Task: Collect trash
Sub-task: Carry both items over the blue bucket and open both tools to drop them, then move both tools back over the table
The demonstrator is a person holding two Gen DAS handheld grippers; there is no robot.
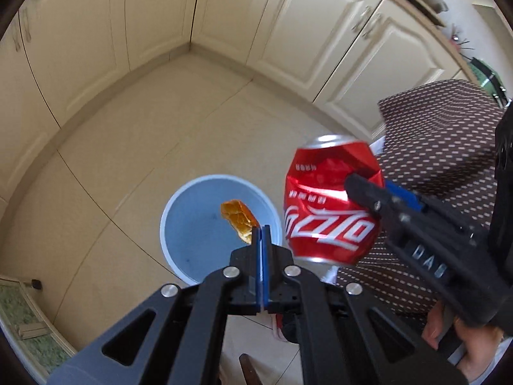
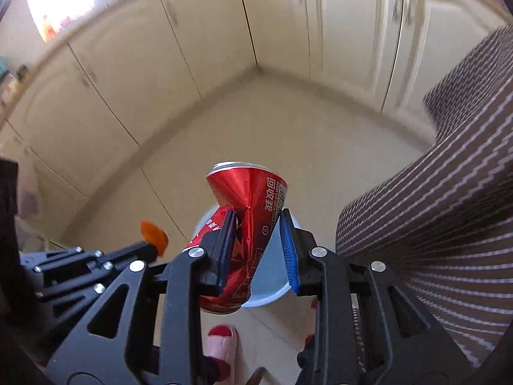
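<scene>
While claw-gripped, dented can (image 2: 247,227) tilted, top forward

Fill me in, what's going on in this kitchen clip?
A person holding two handheld grippers is collecting trash over a pale blue bin on the kitchen floor. The left gripper is shut on an orange scrap, held above the bin's opening. The right gripper clamps a dented red cola can, held in the air beside and above the bin. Neither piece has been dropped in yet.
</scene>
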